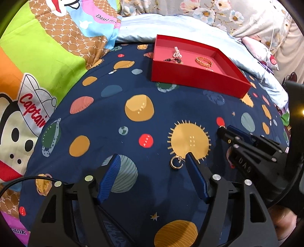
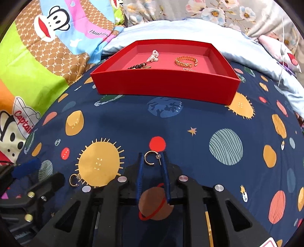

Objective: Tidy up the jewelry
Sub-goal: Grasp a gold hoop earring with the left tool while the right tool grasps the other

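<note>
A red box [image 1: 197, 79] [image 2: 163, 85] sits on the planet-print bedsheet and holds a gold bracelet [image 1: 203, 61] [image 2: 185, 61], a pearl piece [image 1: 177, 53] [image 2: 153, 56] and a dark bead bracelet [image 1: 173, 60] [image 2: 138, 66]. My left gripper [image 1: 153, 157] is open; a gold hoop earring [image 1: 176, 163] [image 2: 74, 180] lies on the sheet just inside its right finger. My right gripper [image 2: 152, 154] [image 1: 221, 131] has its fingers closed in on a second gold hoop earring [image 2: 150, 158] with a post and clear backing, resting on the sheet.
A colourful cartoon quilt [image 1: 38, 62] [image 2: 38, 62] lies bunched at the left. A light blue blanket [image 1: 171, 24] [image 2: 247, 57] and floral bedding [image 1: 218, 11] lie behind the box. A white cable [image 1: 268, 47] hangs at the right.
</note>
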Demonstrator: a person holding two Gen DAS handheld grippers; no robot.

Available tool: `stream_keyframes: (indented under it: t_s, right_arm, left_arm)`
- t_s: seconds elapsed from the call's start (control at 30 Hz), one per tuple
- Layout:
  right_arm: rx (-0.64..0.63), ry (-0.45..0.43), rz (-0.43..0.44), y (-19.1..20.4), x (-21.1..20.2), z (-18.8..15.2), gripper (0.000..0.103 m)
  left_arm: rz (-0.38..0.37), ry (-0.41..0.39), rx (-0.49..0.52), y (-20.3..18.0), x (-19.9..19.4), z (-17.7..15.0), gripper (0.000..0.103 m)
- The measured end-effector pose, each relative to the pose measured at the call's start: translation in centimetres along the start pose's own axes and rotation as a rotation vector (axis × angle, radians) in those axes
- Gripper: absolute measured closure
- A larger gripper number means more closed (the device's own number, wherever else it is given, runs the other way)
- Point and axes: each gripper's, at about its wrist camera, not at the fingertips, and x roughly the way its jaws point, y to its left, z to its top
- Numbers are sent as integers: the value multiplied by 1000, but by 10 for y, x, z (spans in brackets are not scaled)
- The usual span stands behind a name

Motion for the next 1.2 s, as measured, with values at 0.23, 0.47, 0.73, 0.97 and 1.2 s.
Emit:
stream_keyframes:
  t_s: [0.23,0.47,0.73,0.97,1.2]
  right_arm:
    - [48,-1,12,-13,-8,-6,86]
    - [94,5,31,-26,-12,-9,86]
    - [103,0,29,-29,-15,-10,86]
    - [106,-4,34,-29,-17,-8,86]
    - [109,-8,39,-29,-20,-8,86]
  left_arm:
    - [-1,2,38,-11,6,-5,35]
    - [4,5,63,-18,17,-11,46]
    - [25,-22,90,-21,18,-10,60]
    - [2,-22,83,-17,18,-7,86]
    - [-38,-8,55,-11,17,-6,87]
